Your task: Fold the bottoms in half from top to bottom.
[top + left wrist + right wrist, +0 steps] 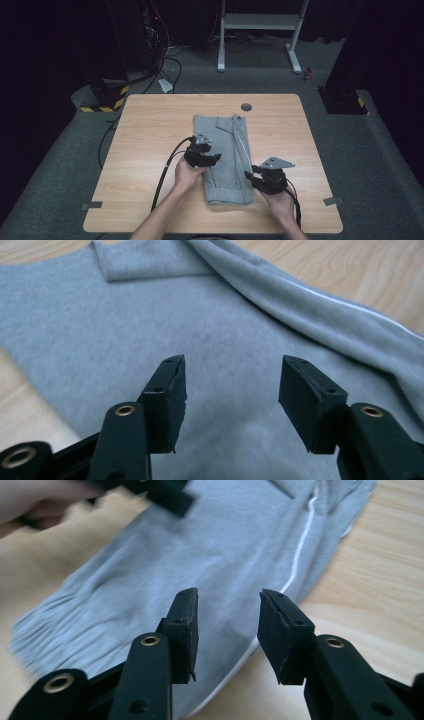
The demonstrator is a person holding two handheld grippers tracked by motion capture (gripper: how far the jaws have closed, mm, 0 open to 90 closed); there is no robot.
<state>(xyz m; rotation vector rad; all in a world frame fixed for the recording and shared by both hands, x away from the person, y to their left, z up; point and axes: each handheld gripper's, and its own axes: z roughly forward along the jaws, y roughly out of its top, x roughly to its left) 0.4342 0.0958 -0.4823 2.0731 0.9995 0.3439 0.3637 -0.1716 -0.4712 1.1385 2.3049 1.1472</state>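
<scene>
A folded grey garment point(225, 150) with a white side stripe and a ribbed cuff at its near end lies lengthwise in the middle of the wooden table point(150, 130). My left gripper point(214, 158) hovers over the garment's left edge. In the left gripper view its jaws point(230, 365) stand open above the grey cloth point(150, 315) with nothing between them. My right gripper point(251, 175) sits just off the garment's right edge near the cuff. Its jaws point(227, 597) are open over the cloth point(210, 545) and stripe, empty. The left gripper point(165, 495) appears blurred at the top left of the right gripper view.
A dark round cable hole point(246, 106) sits near the table's far edge. Grey tape tabs mark the near corners point(92, 205) point(332, 201). Beyond the table stand a white frame point(260, 22), a black-and-yellow striped base point(105, 97) and loose cables on the floor.
</scene>
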